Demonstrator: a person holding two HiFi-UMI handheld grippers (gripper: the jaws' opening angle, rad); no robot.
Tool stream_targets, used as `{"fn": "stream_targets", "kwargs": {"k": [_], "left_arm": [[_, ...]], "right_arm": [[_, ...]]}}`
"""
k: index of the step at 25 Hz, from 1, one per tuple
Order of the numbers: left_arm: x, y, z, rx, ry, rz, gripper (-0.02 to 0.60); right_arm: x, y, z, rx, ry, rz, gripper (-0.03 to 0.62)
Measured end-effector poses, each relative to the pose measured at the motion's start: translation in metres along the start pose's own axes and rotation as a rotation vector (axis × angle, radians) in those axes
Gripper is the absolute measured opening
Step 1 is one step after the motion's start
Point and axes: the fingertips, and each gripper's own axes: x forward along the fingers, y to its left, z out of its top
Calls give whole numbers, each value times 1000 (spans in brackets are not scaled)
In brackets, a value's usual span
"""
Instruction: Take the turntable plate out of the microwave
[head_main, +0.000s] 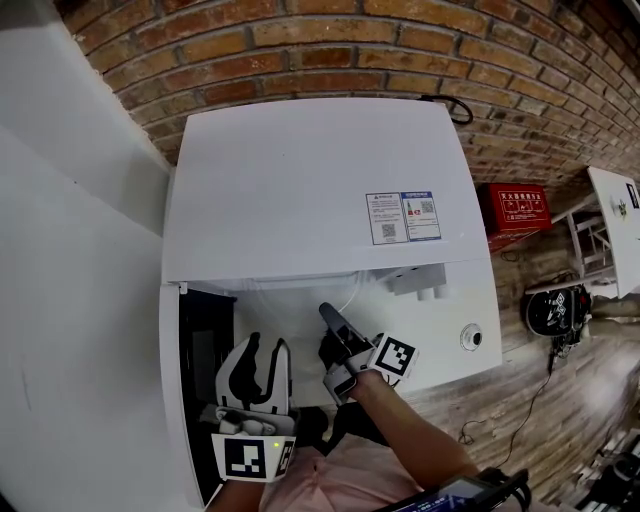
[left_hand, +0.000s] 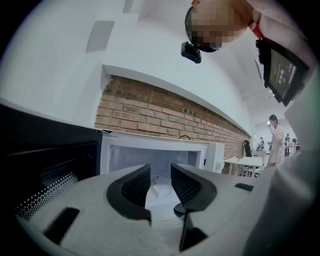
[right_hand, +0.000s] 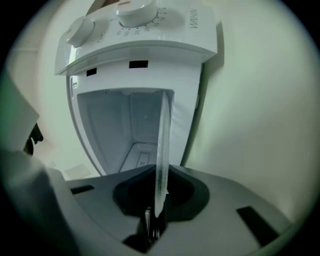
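Note:
A white microwave (head_main: 310, 190) stands against the brick wall with its dark door (head_main: 205, 340) swung open to the left. The clear glass turntable plate (right_hand: 162, 145) runs edge-on between the pads of my right gripper (right_hand: 159, 200), which is shut on its rim just in front of the cavity (right_hand: 125, 130). Seen from the head camera, the right gripper (head_main: 335, 325) is rolled on its side at the microwave's mouth. My left gripper (head_main: 268, 350) hovers open beside it, nothing between its fingers. Through the left gripper (left_hand: 160, 182) the plate (left_hand: 161, 197) shows pale and flat at the cavity's front.
The open door (left_hand: 45, 170) fills the left side. The control panel with two knobs (right_hand: 135, 10) is on the microwave's right. A red box (head_main: 515, 205) and a black cable (head_main: 455, 105) lie by the brick wall. A person (left_hand: 275, 140) stands far off by tables.

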Motion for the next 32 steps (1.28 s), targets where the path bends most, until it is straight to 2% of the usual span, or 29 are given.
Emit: {"fn": "stream_targets", "kwargs": {"k": [4, 11, 12, 14, 16, 22, 26, 32], "left_arm": [[-1, 1, -1, 4, 3, 6, 137], [-2, 6, -3, 13, 13, 34, 135], [-2, 6, -4, 14, 14, 38, 135], [-3, 7, -4, 17, 15, 50, 137], [-4, 10, -4, 22, 14, 70, 135], [-15, 21, -6, 21, -23, 135, 137], [-37, 10, -6, 26, -33, 106, 135], [-79, -2, 0, 28, -71, 70, 135]], "right_arm": [[8, -4, 1, -10, 1, 18, 44], [29, -6, 11, 62, -9, 87, 78], [32, -4, 12, 58, -6, 98, 77], [35, -2, 12, 37, 10, 100, 35], [34, -2, 11, 34, 29, 91, 31], [14, -1, 2, 22, 91, 78, 29], [-16, 3, -12, -11, 104, 55, 29], [-64, 31, -36, 18, 55, 62, 28]]}}
